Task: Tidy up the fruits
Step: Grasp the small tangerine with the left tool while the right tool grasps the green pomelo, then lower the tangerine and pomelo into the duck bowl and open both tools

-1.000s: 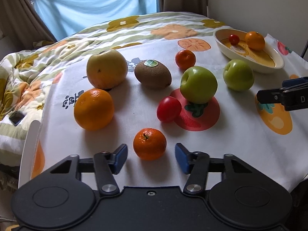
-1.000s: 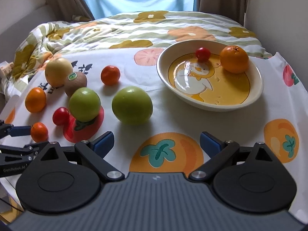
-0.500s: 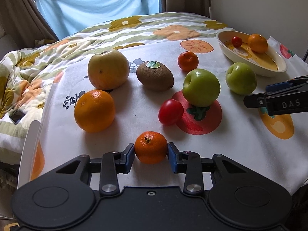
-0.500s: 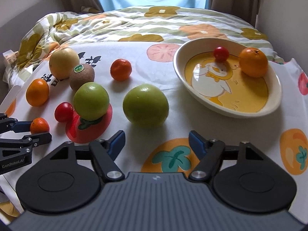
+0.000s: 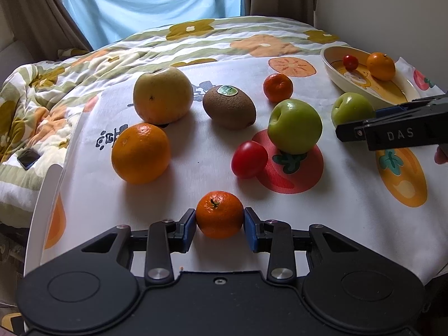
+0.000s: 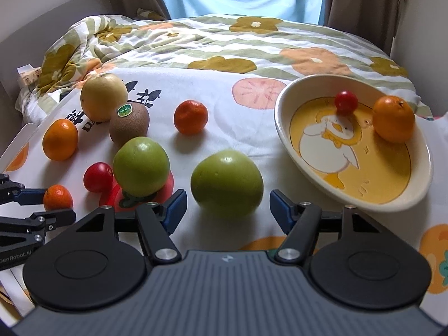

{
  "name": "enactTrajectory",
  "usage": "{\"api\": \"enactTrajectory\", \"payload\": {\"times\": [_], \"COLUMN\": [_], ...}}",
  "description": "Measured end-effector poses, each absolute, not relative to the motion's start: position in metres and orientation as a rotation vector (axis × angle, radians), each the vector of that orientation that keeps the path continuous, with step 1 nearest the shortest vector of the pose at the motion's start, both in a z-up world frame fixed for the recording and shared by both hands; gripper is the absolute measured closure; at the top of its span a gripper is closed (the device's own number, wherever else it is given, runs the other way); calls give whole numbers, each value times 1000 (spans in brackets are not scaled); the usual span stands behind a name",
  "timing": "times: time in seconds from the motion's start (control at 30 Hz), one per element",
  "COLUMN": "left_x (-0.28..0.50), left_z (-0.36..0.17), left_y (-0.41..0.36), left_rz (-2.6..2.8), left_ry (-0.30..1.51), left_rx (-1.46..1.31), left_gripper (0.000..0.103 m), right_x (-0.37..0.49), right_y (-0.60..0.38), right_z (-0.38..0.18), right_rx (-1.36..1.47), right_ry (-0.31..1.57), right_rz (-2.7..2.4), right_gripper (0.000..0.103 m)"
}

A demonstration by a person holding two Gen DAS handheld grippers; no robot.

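Mandarin [image 5: 219, 214] sits pinched in the left tongs [image 5: 219, 225]; right tongs [image 6: 228, 208], closing, flank a green apple [image 6: 226, 186] untouched.

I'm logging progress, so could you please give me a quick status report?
Left gripper shut on mandarin. Right gripper closing around green apple, pads not touching. Bowl path clear.

Home bedroom, floral quilt [image 6: 238, 47], curtains [image 5: 30, 19]
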State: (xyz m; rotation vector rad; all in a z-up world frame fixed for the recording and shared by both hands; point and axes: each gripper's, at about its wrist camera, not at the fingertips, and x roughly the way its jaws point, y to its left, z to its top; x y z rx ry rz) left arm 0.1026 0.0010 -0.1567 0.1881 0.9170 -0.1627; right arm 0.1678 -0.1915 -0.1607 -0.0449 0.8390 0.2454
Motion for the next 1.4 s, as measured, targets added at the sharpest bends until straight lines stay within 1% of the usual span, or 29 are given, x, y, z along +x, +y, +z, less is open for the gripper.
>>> {"api": "enactTrajectory", "payload": {"times": [0.03, 0.1, 0.17, 0.43, 0.63, 0.93, 1.07, 1.4], "left_x": [102, 101, 99, 90, 80, 74, 75, 105], "left_z": [-157, -156, -154, -138, -112, -71, -57, -45], "left_y": [1, 0, 0, -7, -23, -75, -103, -162], "left_rz": [-160, -153, -144, -113, -107, -126, -133, -205], "left_ry": [917, 917, 914, 886, 851, 786, 755, 710], "left_rx": [187, 185, 180, 171, 165, 176, 176, 194], "left_gripper": [63, 63, 63, 63, 63, 63, 63, 63], "right_x": [169, 171, 173, 164, 151, 129, 126, 133], "right_y": [-192, -192, -192, -200, -216, -263, -290, -349], "right_z": [-161, -161, -161, -149, -128, -96, -85, -70], "right_rx": [-43, -39, -46, -28, -4, 14, 9, 1], "right_ry": [837, 838, 835, 809, 793, 750, 758, 739], "right_rz": [247, 255, 261, 283, 301, 302, 287, 232], "right_gripper": [24, 31, 31, 32, 32, 32, 32, 32]}}
